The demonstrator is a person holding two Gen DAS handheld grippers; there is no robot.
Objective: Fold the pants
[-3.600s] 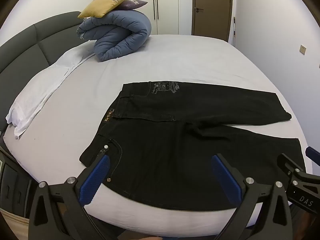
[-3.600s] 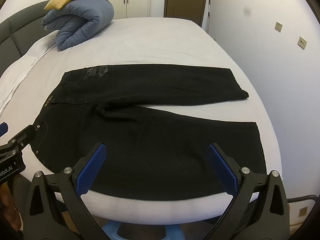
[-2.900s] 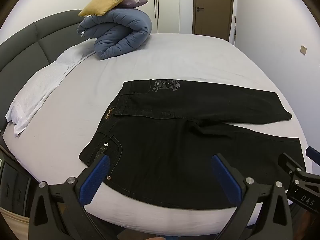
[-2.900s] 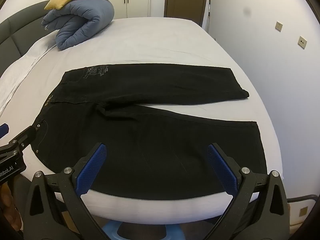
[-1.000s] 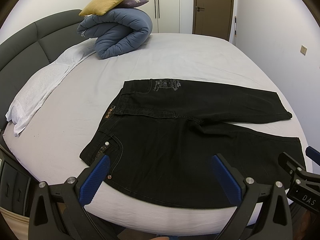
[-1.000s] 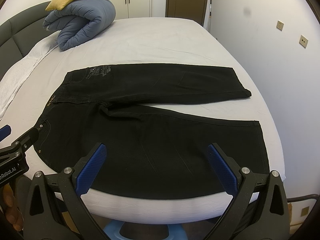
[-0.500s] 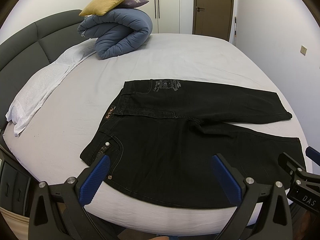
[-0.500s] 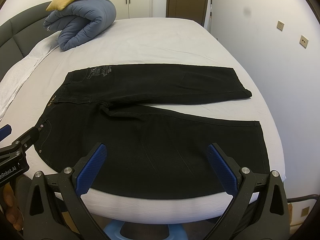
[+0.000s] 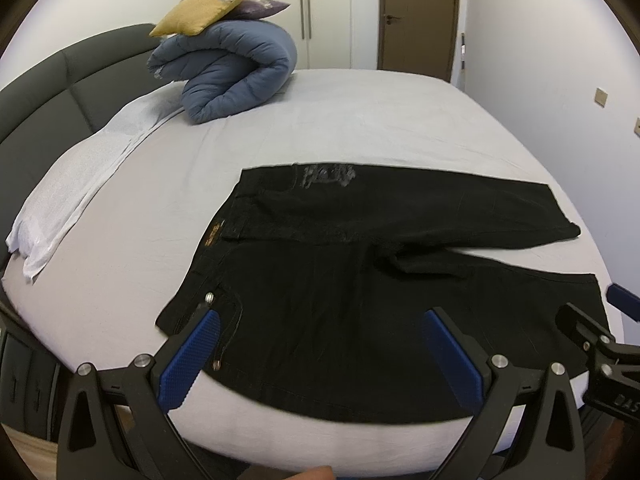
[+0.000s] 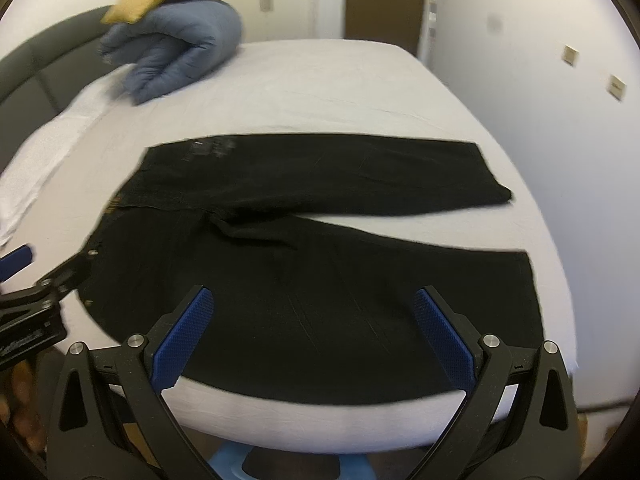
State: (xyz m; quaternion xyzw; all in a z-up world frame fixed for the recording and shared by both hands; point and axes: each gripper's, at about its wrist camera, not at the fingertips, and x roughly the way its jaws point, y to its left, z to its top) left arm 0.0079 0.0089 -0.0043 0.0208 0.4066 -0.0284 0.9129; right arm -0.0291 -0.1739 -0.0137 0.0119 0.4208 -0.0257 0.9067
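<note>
While tongs (image 9: 320, 344) gape, matte black pants (image 9: 360, 280) lie flat — legs splayed.

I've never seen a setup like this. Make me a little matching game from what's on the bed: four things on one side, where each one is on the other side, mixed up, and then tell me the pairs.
Things:
1. black pants
2. yellow cushion
3. rolled blue duvet
4. white pillow

Places:
A. on top of the duvet roll
B. along the dark headboard side of the bed
C. spread flat near the front edge of the bed, legs apart
D. at the far corner of the bed, beneath the cushions

Pairs: 1-C, 2-A, 3-D, 4-B
</note>
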